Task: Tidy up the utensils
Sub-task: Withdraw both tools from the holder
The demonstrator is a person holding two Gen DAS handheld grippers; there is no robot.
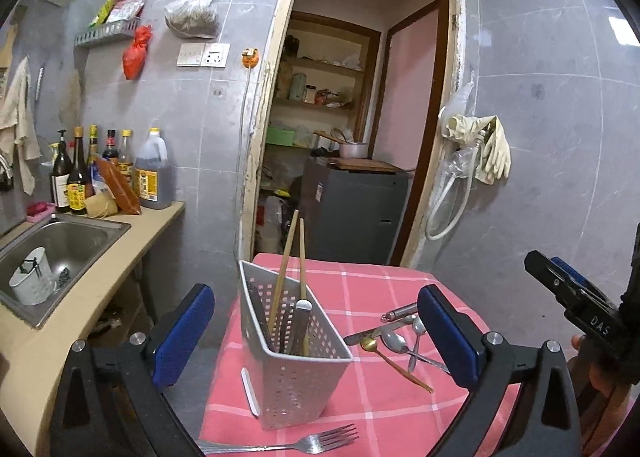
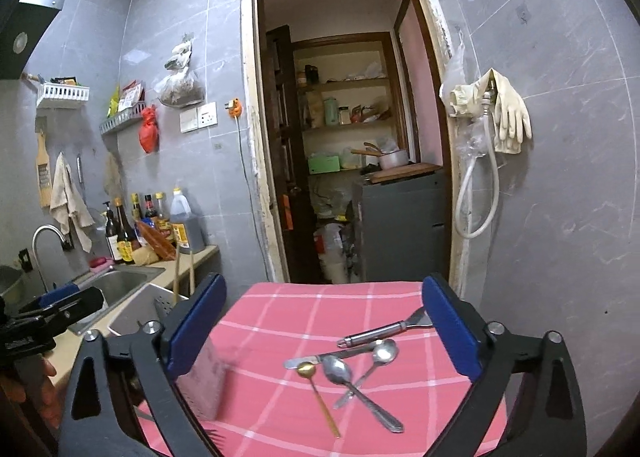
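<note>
A perforated grey utensil holder [image 1: 288, 357] stands on the pink checked tablecloth [image 1: 376, 409], holding two chopsticks [image 1: 285, 273] and some dark-handled utensils. My left gripper [image 1: 316, 337] is open and empty, its jaws either side of the holder. A fork [image 1: 304, 444] lies in front of the holder. Loose spoons [image 2: 340, 371], a gold spoon [image 2: 316, 393], a knife and a steel-handled tool [image 2: 384, 331] lie in a pile on the cloth. My right gripper [image 2: 324, 329] is open and empty above that pile. The holder shows at the left in the right wrist view [image 2: 204, 381].
A counter with a steel sink [image 1: 60, 249] and several sauce bottles [image 1: 116, 173] runs along the left. A white cup [image 1: 32, 277] sits in the sink. A doorway [image 1: 352, 117] opens behind the table. Gloves and a hose [image 1: 480, 153] hang on the right wall.
</note>
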